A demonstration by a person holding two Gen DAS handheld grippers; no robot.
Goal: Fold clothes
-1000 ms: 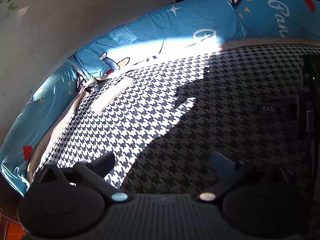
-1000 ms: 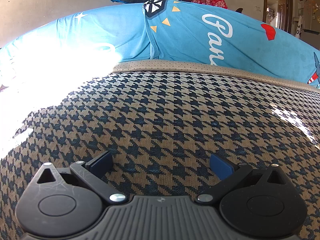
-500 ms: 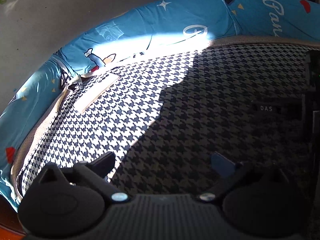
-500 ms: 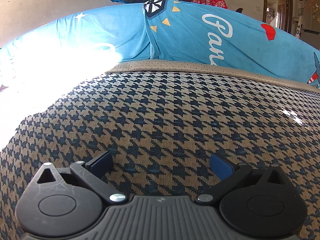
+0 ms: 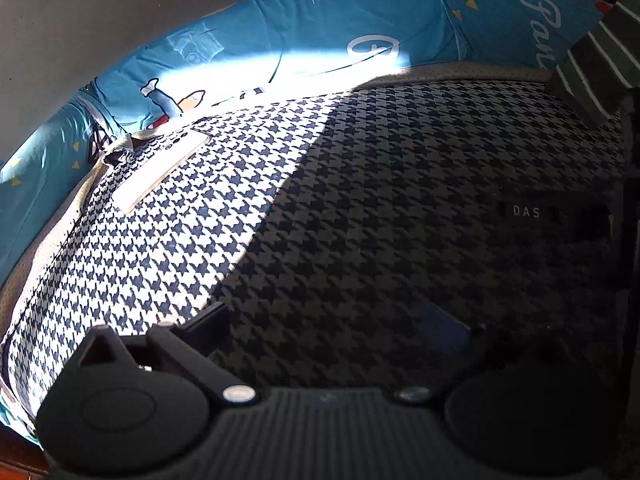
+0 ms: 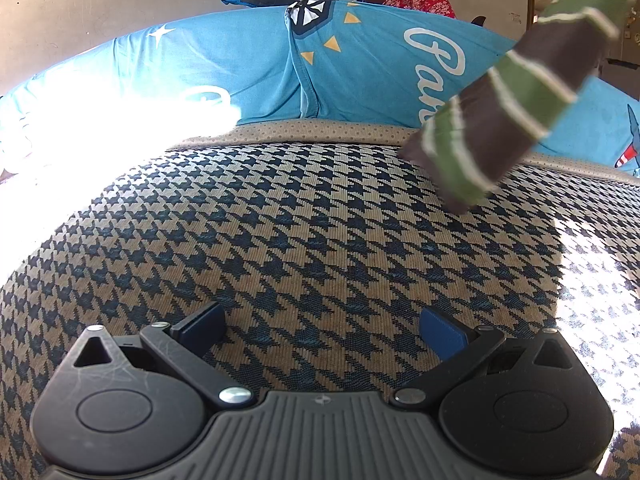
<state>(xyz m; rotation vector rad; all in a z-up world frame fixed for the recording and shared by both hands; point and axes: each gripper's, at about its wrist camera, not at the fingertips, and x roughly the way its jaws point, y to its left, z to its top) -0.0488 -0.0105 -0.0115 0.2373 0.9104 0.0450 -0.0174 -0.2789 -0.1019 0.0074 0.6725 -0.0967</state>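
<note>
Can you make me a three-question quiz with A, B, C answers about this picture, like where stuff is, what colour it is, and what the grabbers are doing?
1. Where is the striped garment?
A. upper right, hanging down to the houndstooth cover
B. between the right gripper's fingers
C. lower left

2. What colour are the cushions behind the cover?
A. red
B. blue
C. yellow

3. How is the right gripper?
A. shut on cloth
B. open, holding nothing
C. out of view

Answers: 1 A, it dangles from the top right corner. 2 B, bright blue with white print. 3 B, its fingers stand apart over bare cover.
</note>
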